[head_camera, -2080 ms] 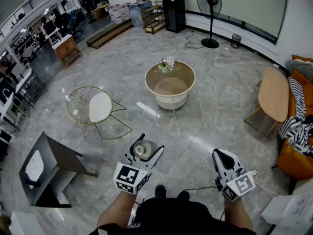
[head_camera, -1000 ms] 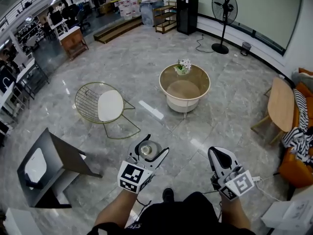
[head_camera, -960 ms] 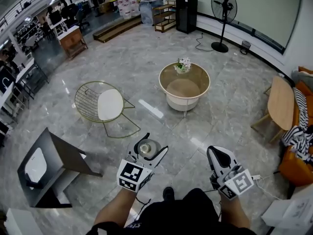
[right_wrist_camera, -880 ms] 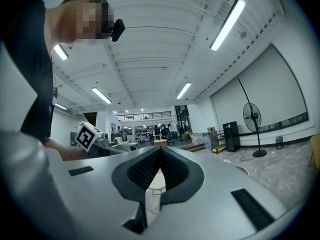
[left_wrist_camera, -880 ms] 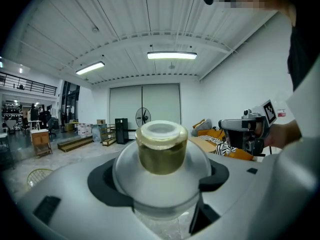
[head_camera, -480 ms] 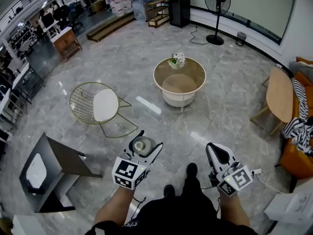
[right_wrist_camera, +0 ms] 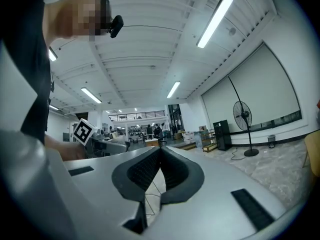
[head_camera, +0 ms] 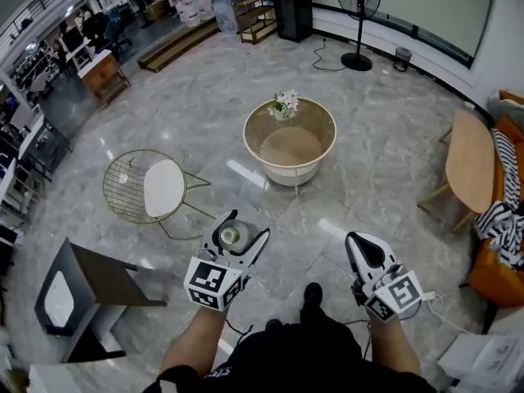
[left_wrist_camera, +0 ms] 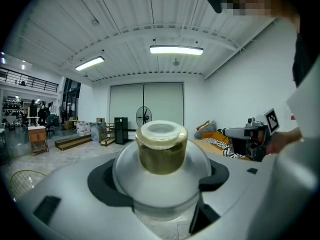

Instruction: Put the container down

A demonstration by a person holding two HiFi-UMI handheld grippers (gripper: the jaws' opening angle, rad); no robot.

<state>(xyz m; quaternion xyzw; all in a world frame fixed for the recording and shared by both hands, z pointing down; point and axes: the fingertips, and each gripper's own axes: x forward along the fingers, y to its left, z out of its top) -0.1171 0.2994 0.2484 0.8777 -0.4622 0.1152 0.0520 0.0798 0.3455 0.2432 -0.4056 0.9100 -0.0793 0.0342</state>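
Note:
A small clear container [head_camera: 230, 236] with an olive neck and pale lid is held upright in my left gripper [head_camera: 234, 237], which is shut on it, low and left of centre in the head view. In the left gripper view the container [left_wrist_camera: 161, 156] fills the middle between the two grey jaws. My right gripper [head_camera: 366, 252] is at the lower right, shut with nothing between its ribbed pads [right_wrist_camera: 150, 171]. Both grippers hang over the marble floor in front of the person's feet.
A round glass-topped coffee table [head_camera: 290, 142] with a small flower pot [head_camera: 283, 105] stands ahead. A gold wire chair [head_camera: 150, 188] is at the left, a dark side table [head_camera: 82, 285] at the lower left, a wooden table [head_camera: 470, 155] and an orange sofa [head_camera: 501, 244] at the right.
The view has shifted as the person walks; the round table and wire chair have drifted slightly left. Both grippers keep the same hold and pose.

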